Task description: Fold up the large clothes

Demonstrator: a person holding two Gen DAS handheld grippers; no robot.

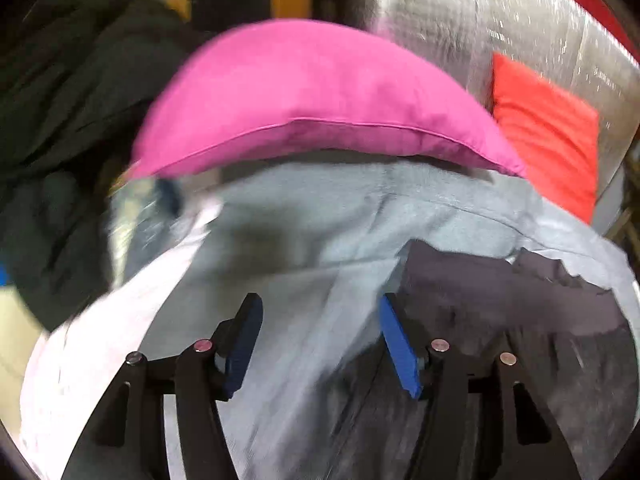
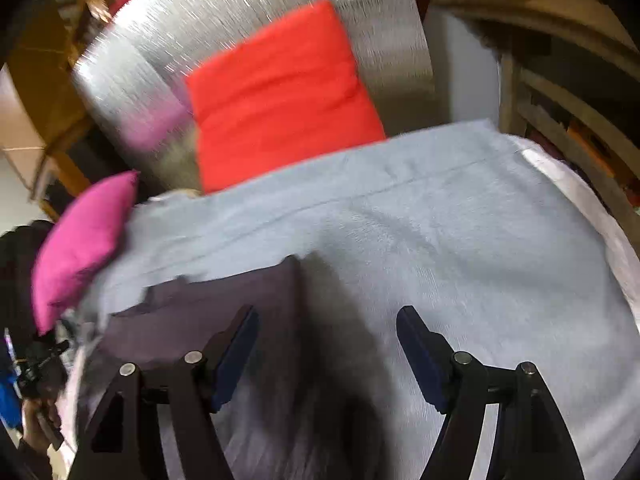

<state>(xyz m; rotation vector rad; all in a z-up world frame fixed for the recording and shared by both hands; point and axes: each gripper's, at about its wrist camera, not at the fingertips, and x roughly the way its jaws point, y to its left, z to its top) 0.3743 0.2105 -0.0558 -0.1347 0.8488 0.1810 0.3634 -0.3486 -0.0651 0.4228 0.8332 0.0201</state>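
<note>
The left gripper (image 1: 320, 344), a black two-finger unit with blue pads (image 1: 398, 352), has its jaws standing well apart with nothing clamped between them; only the pale blue-grey fleece blanket (image 1: 320, 216) covering the bed shows through the gap. The right gripper (image 2: 326, 354), of the same build with dark blue pads (image 2: 234, 360), likewise has its jaws spread wide and empty. The task item, a dark grey-purple folded garment (image 1: 500, 292), lies flat on the blanket. In the left wrist view it sits to the right of the jaws, its near corner just beyond the right pad and clear of the gap. In the right wrist view the same dark garment (image 2: 216, 304) lies to the left, its straight right edge running down behind the left finger; the open gap itself frames bare blanket and a dark shadow. Neither set of pads touches the garment. At the head of the blanket a magenta rectangular cushion (image 1: 320, 96) rests on its far edge, with a red-orange square cushion (image 2: 280, 92) beside it, both in front of a silver reflective quilted panel (image 2: 200, 28). A white sheet edge (image 2: 580, 192) shows past the blanket at the right of the right wrist view. A dark heap of clothing (image 1: 68, 120) lies at the far left of the left wrist view. Both views are motion-blurred, so fine fabric detail cannot be resolved.
</note>
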